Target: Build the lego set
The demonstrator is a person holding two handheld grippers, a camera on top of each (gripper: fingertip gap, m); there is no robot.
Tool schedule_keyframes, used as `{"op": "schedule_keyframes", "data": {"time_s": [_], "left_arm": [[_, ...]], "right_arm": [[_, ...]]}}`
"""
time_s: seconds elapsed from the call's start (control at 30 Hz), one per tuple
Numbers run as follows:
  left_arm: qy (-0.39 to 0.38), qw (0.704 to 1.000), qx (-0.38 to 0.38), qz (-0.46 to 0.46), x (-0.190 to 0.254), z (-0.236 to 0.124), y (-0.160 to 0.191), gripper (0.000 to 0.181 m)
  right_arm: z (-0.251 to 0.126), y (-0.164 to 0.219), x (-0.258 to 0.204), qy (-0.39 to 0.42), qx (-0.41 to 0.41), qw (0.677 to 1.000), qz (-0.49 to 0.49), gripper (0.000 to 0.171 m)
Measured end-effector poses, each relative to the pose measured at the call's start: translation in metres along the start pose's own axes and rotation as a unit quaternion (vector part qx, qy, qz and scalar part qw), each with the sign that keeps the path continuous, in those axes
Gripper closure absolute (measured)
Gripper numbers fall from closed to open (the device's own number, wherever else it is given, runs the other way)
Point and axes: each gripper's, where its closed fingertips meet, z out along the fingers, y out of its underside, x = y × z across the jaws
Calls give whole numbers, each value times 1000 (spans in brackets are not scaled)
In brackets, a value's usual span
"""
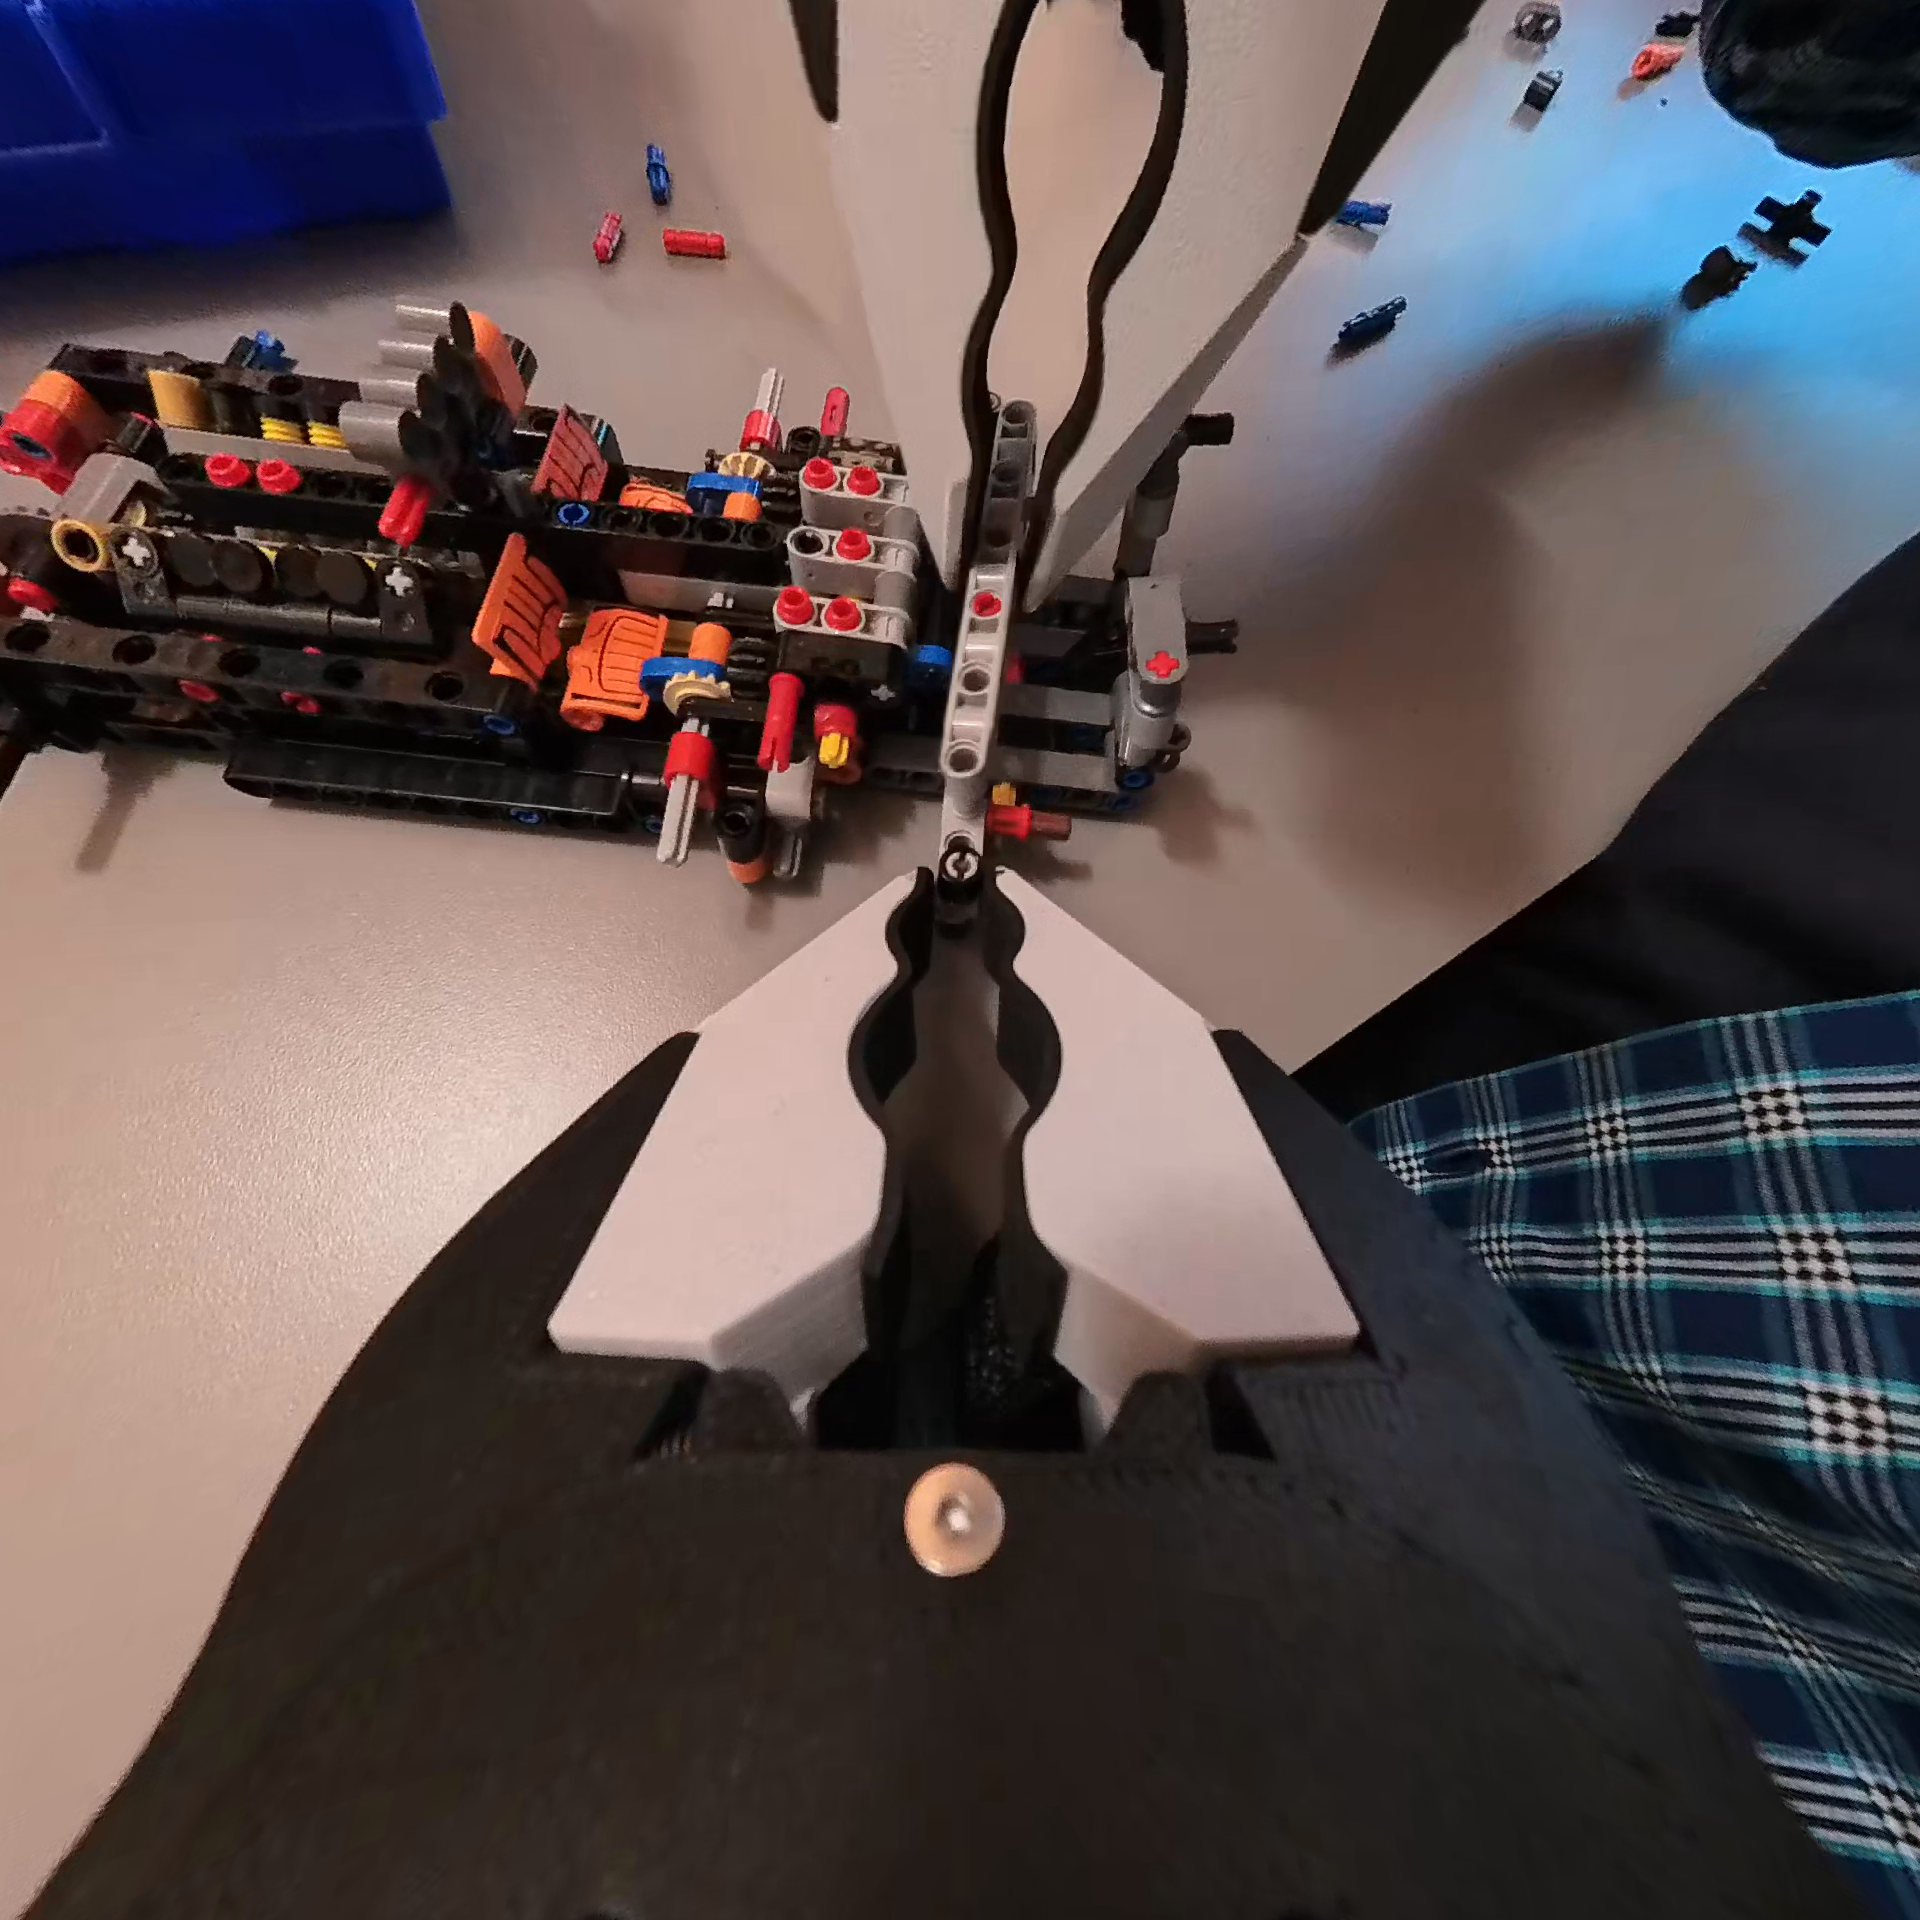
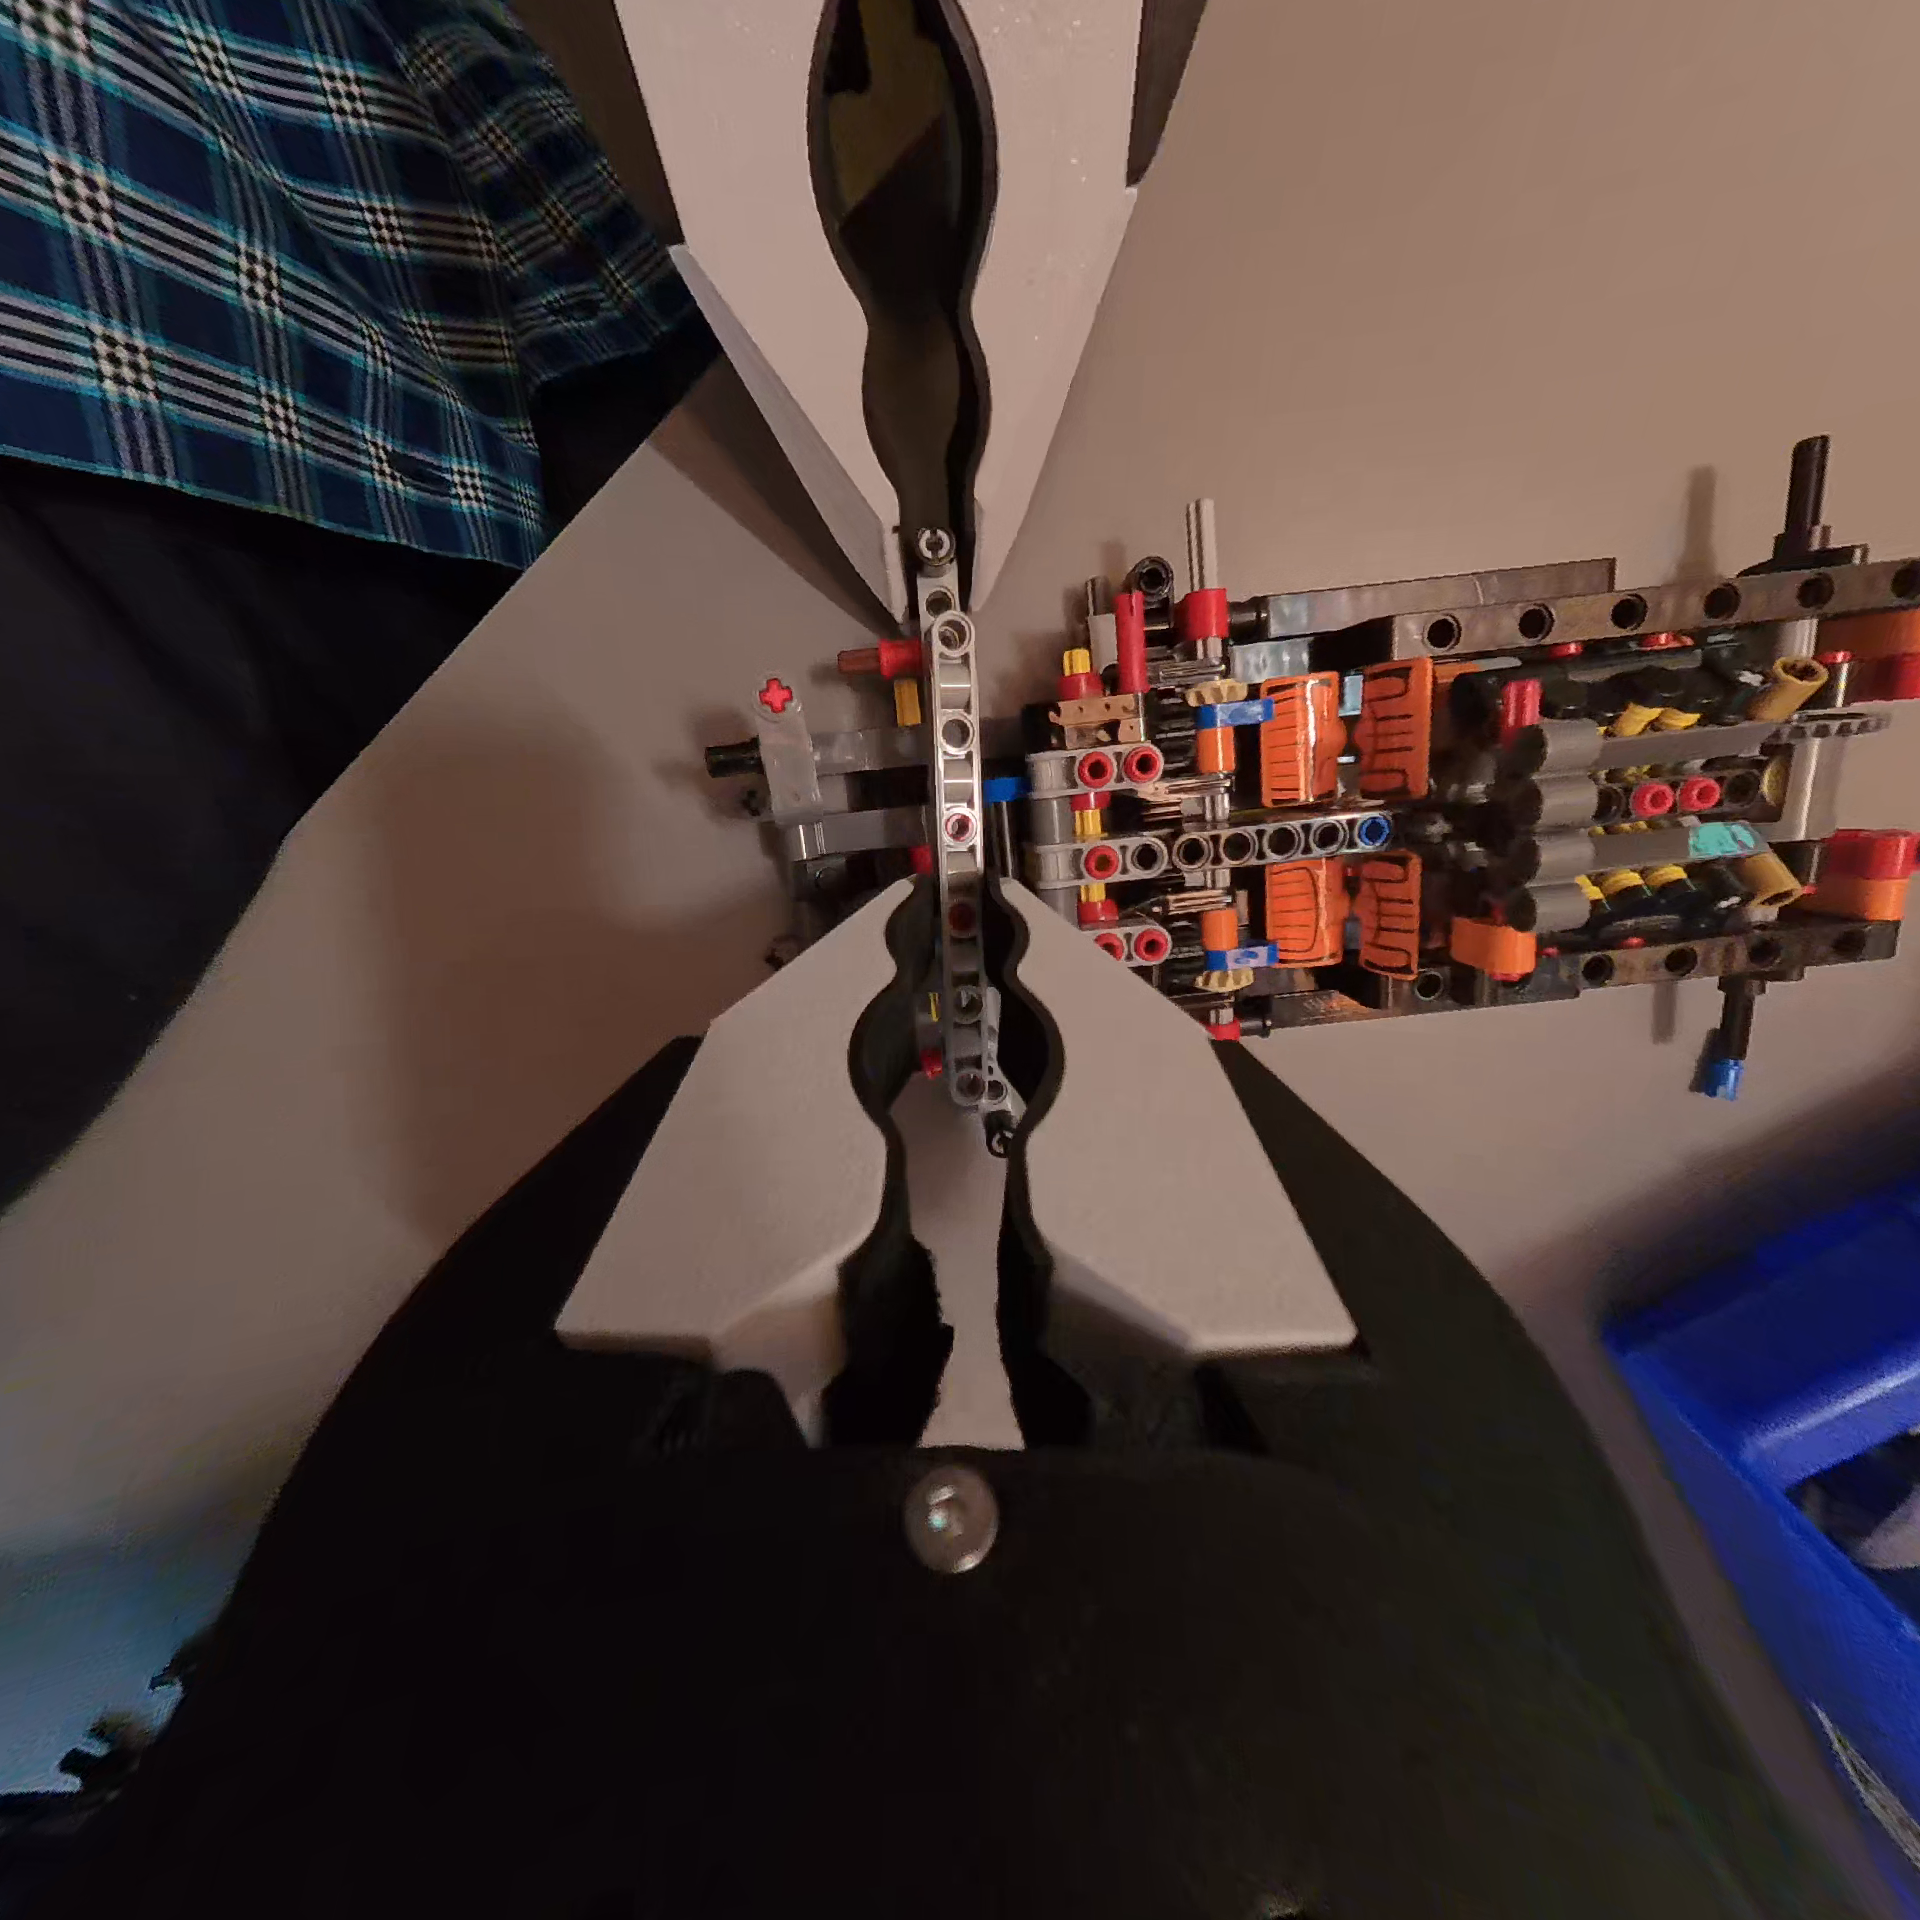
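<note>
The long grey beam [image 1: 977, 665] hung across one end of the half-built model [image 1: 436, 582], which lay flat on the pale table [image 1: 260, 1039]. Both tongs had it, one at each end. The left gripper [image 1: 958, 883] was closed down to a sliver on the near tip of the beam, where a small black pin sat in the last hole. The right gripper [image 2: 961, 914], coming from the opposite side, was closed on the far stretch, with several holes of the beam running back between its fingers (so a deeper bite than the left one had).

From where I stood, the beam looked light and stiff, hard plastic with smooth flat sides, the sort of thing that would twist or slide out of a pinch if the squeeze was off-centre. Holding it by both ends seemed the sensible grip, since it left the middle holes free over the red pins [image 2: 1117, 767] of the model. Whether it was already seated on any pin, I could not tell.

The model itself seemed much heavier, but fussy: axles, gears and orange seat pieces [image 2: 1340, 738] stuck out and would likely pop off under a careless push. Pressing straight down seemed the safer course.

Loose pins [image 1: 691, 242] lay scattered farther back, near a blue bin [image 1: 208, 125], and a person's plaid shirt [image 1: 1662, 1299] showed at the table's edge.
</note>
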Motion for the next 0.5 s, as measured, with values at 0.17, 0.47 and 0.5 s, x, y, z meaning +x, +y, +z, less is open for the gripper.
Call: {"op": "schedule_keyframes", "data": {"time_s": [0.17, 0.47, 0.5], "left_arm": [[-9, 1000, 5, -1, -3, -2, -1, 170], [-14, 999, 31, 16, 1, -5, -20, 164], [-15, 999, 27, 19, 0, -3, -20, 164]], "right_arm": [[0, 1, 0, 10, -10, 1000, -5, 165], [1, 1, 0, 22, -10, 1000, -4, 164], [1, 1, 0, 23, -11, 1000, -5, 164]]}}
